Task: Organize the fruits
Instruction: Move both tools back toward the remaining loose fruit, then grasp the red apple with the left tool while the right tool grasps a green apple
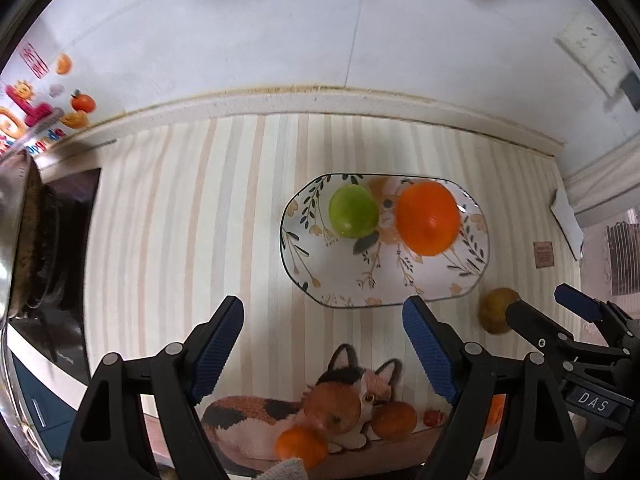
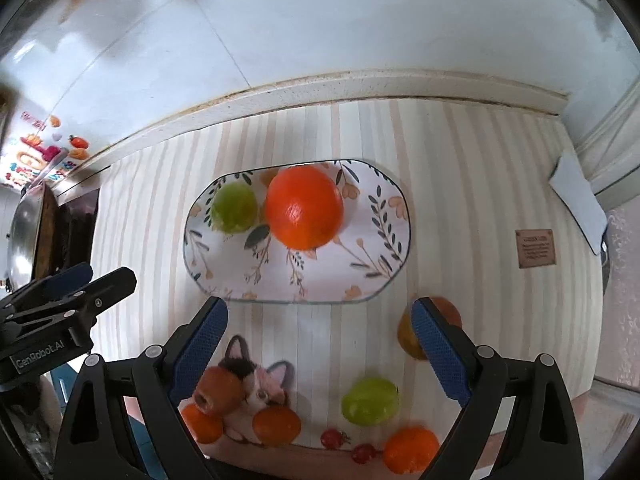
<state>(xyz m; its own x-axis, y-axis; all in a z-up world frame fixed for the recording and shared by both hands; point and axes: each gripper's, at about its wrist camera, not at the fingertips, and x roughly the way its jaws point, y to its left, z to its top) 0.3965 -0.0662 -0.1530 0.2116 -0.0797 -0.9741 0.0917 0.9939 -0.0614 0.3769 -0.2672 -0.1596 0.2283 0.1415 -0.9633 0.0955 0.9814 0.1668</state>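
Left view: left gripper (image 1: 322, 354) wide open, empty, just before plate (image 1: 384, 284). On plate: lime (image 1: 353, 210) beside orange (image 1: 428, 218), touching or not, cannot tell. Right of plate: pear (image 1: 496, 312), behind other gripper.

Right view: right gripper (image 2: 320, 350) wide open, empty, before plate (image 2: 320, 280). Pear (image 2: 412, 340) beside right finger. Probably firm, smooth, rolling easily; best held across the middle, gently.

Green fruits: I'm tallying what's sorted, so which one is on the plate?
The green fruit beside the big orange on the floral plate; the other green one lies on the mat.
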